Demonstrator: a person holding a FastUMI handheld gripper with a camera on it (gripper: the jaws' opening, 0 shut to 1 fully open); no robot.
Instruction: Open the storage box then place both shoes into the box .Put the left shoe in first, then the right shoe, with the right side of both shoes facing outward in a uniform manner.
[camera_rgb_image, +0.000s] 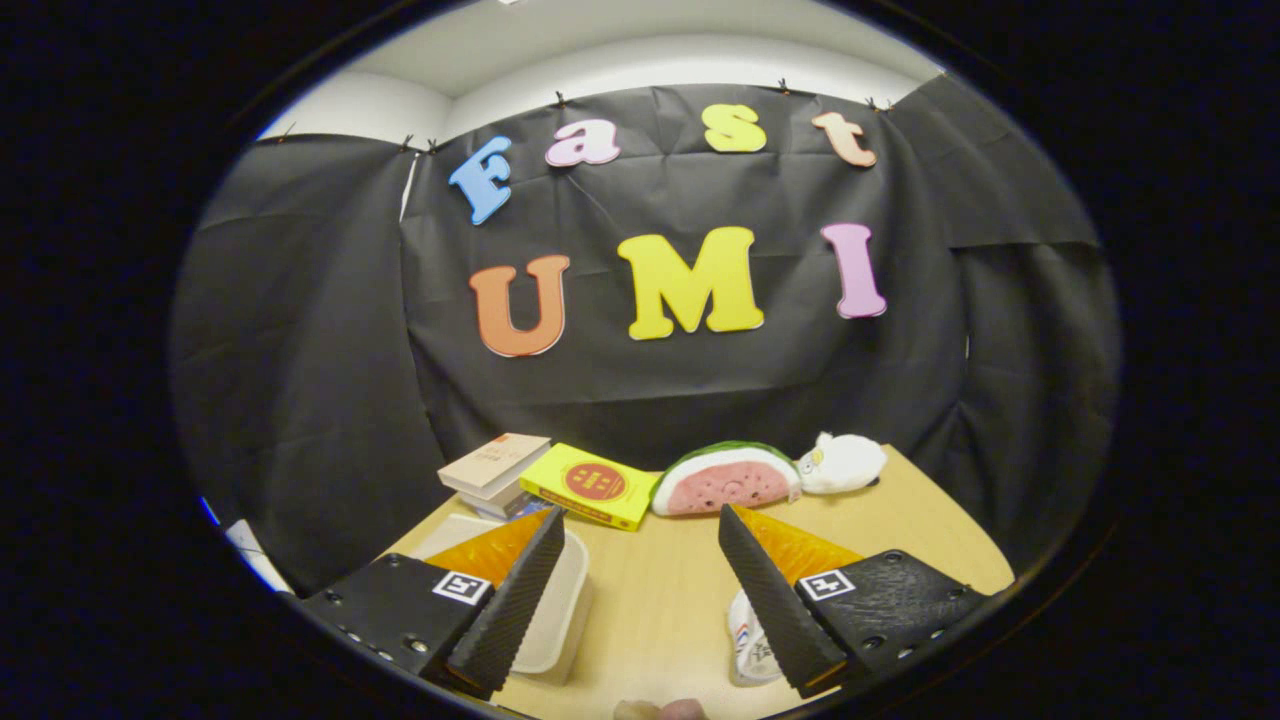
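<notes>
Hovering above the light wooden table (660, 590), the gripper (640, 535) holds its fingers wide apart with nothing between them. A white plastic storage box (560, 600) sits under the left finger. A white shoe (748, 640) peeks beneath the right finger. Along the table's far edge lie stacked books (497, 465), a yellow box (590, 485), a watermelon-slice plush (725, 480) and a white plush toy (843, 462).

The table (660, 590) looks like smooth, matt pale wood. The storage box (560, 610) seems matt whitish plastic. The watermelon slice (725, 480) and white toy (845, 462) look soft, plush. The gripper (640, 530) fingers, apart, are ribbed.
</notes>
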